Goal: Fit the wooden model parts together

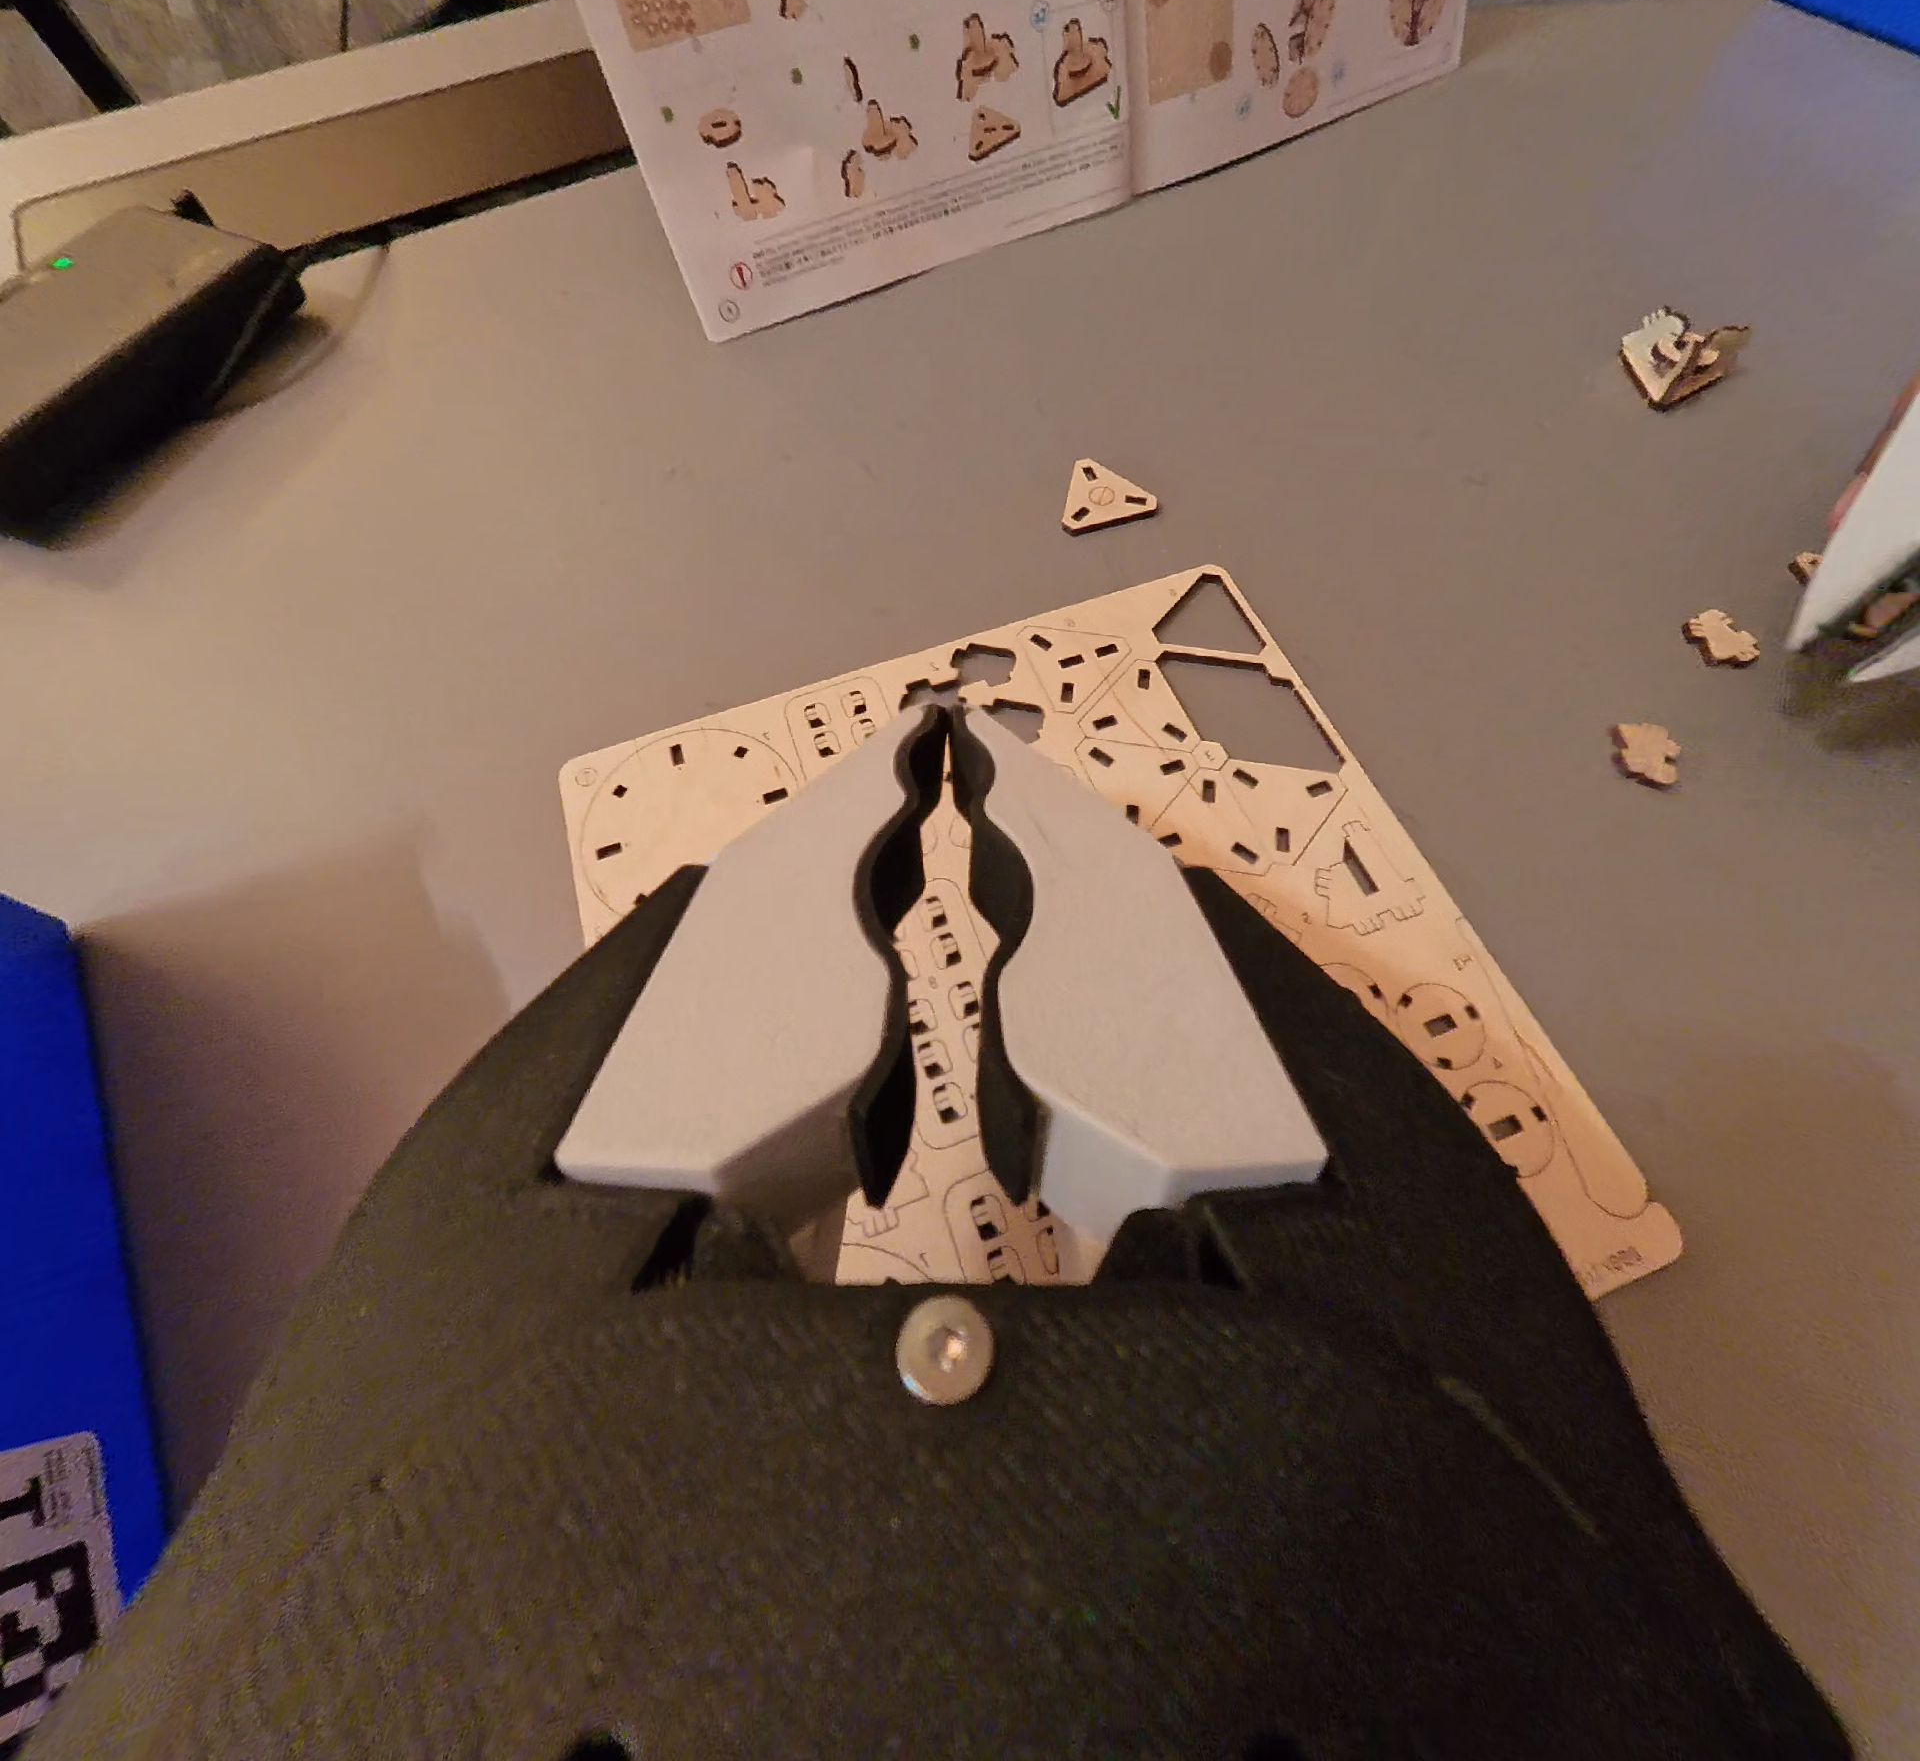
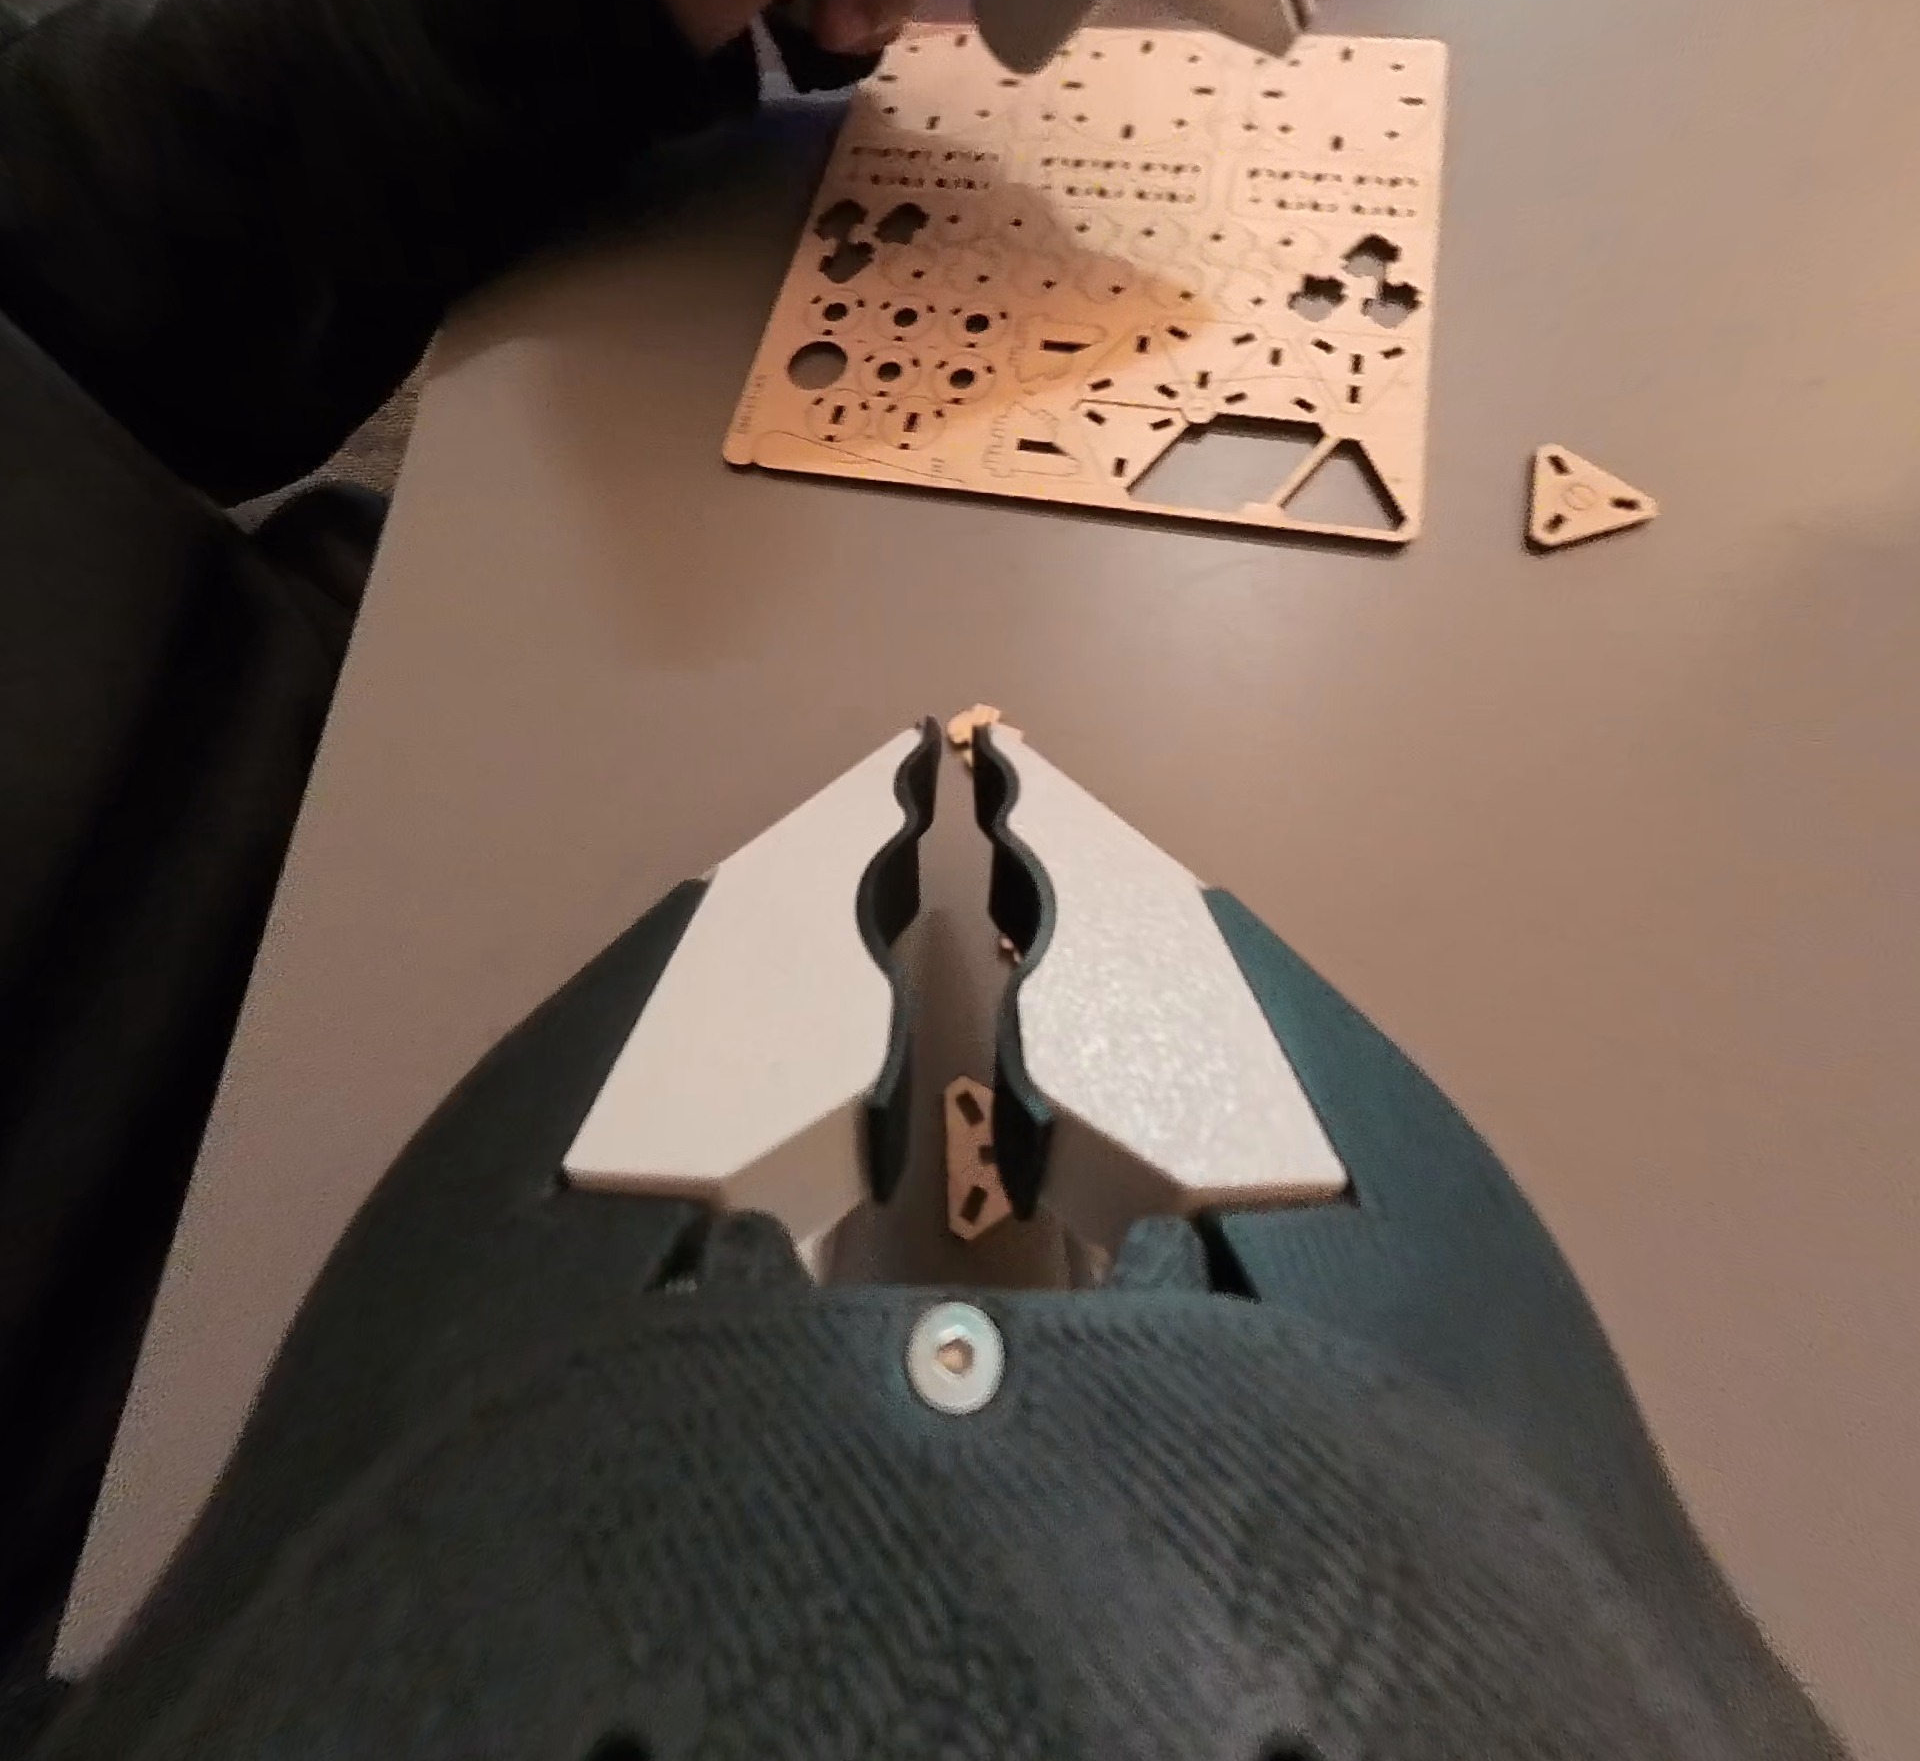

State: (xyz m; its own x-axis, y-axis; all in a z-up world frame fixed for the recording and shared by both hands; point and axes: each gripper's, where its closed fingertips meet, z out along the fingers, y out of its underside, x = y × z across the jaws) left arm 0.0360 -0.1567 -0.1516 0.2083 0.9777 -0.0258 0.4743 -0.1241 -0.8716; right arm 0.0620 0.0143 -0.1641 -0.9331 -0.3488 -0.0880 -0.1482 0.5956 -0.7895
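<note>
My left gripper point(image 1: 951, 714) is shut and holds nothing. Its tips rest over a cut-out near the far edge of a flat wooden part sheet point(image 1: 1299, 828). In the right wrist view it hangs over the sheet's point(image 2: 1091, 257) far side point(image 2: 1286, 33). My right gripper point(image 2: 951, 735) is shut on a small wooden piece point(image 2: 971, 726) that stands on edge between its tips, just above the grey table point(image 2: 1351, 776). It shows at the right edge of the left wrist view point(image 1: 1823, 657). A slotted wooden piece point(image 2: 971, 1161) lies under its fingers.
A loose wooden triangle point(image 1: 1107, 498) lies beyond the sheet. Small wooden pieces point(image 1: 1720, 639) point(image 1: 1645, 753) and a small assembly point(image 1: 1678, 355) lie to the right. An open instruction booklet point(image 1: 935, 49) stands behind, and a black power adapter point(image 1: 125, 350) is at left. A dark sleeve point(image 2: 312, 153) is alongside. The gap from one gripper's tips to the other's is roughly 20 cm. It is some 12 cm from my left tips to the loose wooden triangle point(image 1: 1107, 498). My right wrist view point(image 2: 1576, 490) looks at it from another angle.
</note>
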